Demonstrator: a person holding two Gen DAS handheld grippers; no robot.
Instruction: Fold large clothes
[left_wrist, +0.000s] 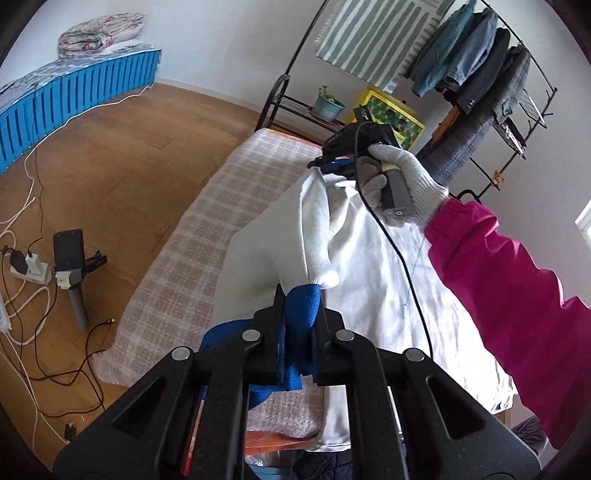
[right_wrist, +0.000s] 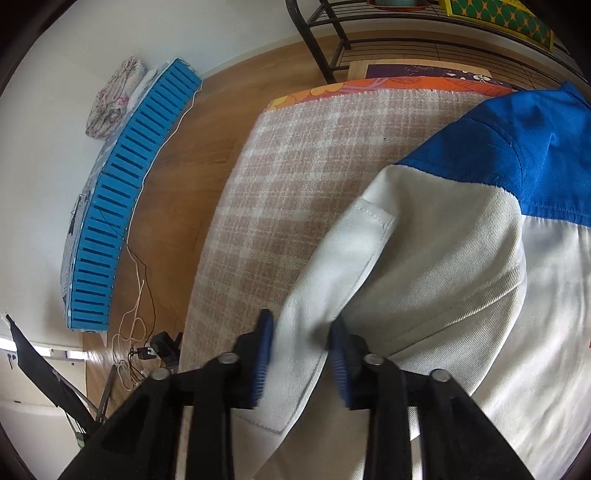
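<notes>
A white garment with blue panels (left_wrist: 369, 258) is held up over a table covered by a beige plaid blanket (left_wrist: 207, 229). My left gripper (left_wrist: 299, 347) is shut on the garment's blue part (left_wrist: 301, 306) at the near end. My right gripper (left_wrist: 332, 164), held in a white-gloved hand, grips the far end of the white cloth. In the right wrist view the right gripper (right_wrist: 301, 347) has white cloth (right_wrist: 424, 266) between its blue pads (right_wrist: 264, 354), with the blue panel (right_wrist: 517, 147) hanging beyond.
A black clothes rack (left_wrist: 480, 74) with hanging jackets stands behind the table. A plant pot (left_wrist: 327, 105) and a yellow box (left_wrist: 391, 110) sit on its shelf. Cables, a power strip and a spare gripper (left_wrist: 70, 266) lie on the wooden floor at left. A blue slatted bed (left_wrist: 74, 96) lines the far wall.
</notes>
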